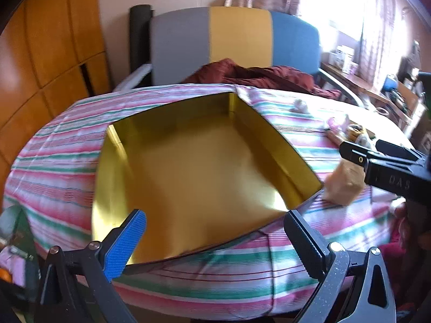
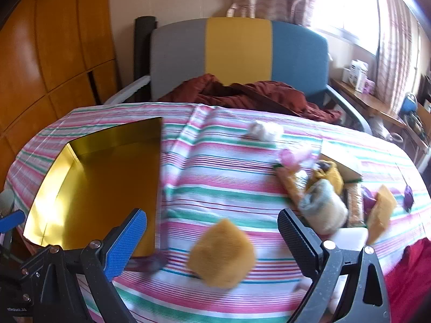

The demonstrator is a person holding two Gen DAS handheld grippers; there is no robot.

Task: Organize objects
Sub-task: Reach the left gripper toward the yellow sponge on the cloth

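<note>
A gold box lies open and empty on the striped cloth; it also shows at the left of the right wrist view. My left gripper is open and empty over the box's near edge. My right gripper is open, with a yellow sponge-like piece on the cloth between its fingers, not gripped. The same piece shows in the left wrist view under the right gripper's body. A heap of small items lies at the right: a second yellow piece, a pink thing, a white ball.
The striped cloth covers a table. A grey, yellow and blue chair with a dark red cloth stands behind it. Wooden cabinets are at the left. A cluttered desk is by the window at the right.
</note>
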